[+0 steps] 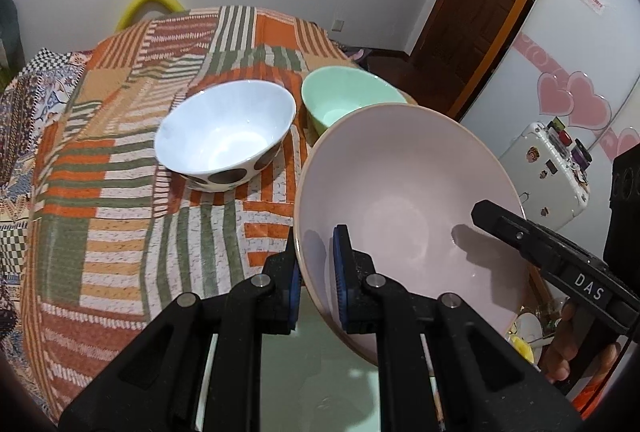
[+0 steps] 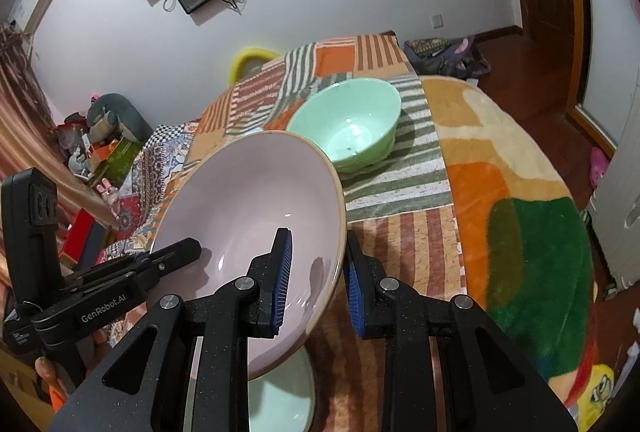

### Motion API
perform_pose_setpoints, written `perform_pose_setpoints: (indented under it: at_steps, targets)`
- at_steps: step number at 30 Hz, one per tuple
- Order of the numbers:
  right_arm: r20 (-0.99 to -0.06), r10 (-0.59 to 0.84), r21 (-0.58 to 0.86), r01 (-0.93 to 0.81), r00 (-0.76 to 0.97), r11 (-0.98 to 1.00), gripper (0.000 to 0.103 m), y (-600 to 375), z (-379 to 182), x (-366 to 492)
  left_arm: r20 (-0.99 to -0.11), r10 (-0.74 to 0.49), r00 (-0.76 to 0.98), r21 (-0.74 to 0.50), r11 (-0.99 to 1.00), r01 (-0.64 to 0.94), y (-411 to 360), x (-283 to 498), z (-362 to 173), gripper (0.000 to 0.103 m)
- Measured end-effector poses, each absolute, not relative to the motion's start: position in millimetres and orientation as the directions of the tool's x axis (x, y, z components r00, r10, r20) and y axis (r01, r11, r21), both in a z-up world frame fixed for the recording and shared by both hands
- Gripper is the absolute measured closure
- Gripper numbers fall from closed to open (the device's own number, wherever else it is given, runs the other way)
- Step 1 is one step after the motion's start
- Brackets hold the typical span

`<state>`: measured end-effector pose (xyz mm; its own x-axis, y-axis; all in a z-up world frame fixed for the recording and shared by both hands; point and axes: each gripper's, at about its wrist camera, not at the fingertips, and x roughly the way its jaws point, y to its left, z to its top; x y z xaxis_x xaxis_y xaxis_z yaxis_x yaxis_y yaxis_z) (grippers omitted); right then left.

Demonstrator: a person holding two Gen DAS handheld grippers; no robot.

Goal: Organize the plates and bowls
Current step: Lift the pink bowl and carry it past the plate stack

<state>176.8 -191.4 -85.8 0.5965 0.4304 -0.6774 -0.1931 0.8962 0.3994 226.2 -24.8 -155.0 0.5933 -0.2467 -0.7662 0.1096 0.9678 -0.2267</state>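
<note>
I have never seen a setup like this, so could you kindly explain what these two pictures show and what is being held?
A person holds a hand-held two-finger gripper in each hand; each carries a fisheye camera looking along its fingers. One picture is from the left gripper, the other from the right gripper. Both are shut on opposite rims of one pink bowl, carried tilted above a pale green plate. On the striped patchwork cloth stand a white bowl with dark spots and a mint green bowl. In the left view the right gripper appears at the bowl's far rim.
</note>
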Motion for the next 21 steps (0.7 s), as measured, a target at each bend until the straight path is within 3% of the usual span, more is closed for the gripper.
perform_pose_setpoints:
  at_steps: [21]
  targets:
    - [-0.629, 0.495, 0.383, -0.316, 0.599, 0.868, 0.079, -146, -65, 131, -0.702, -0.193, 0.686, -0.22, 0.974, 0.049, 27, 133, -110, 0.089]
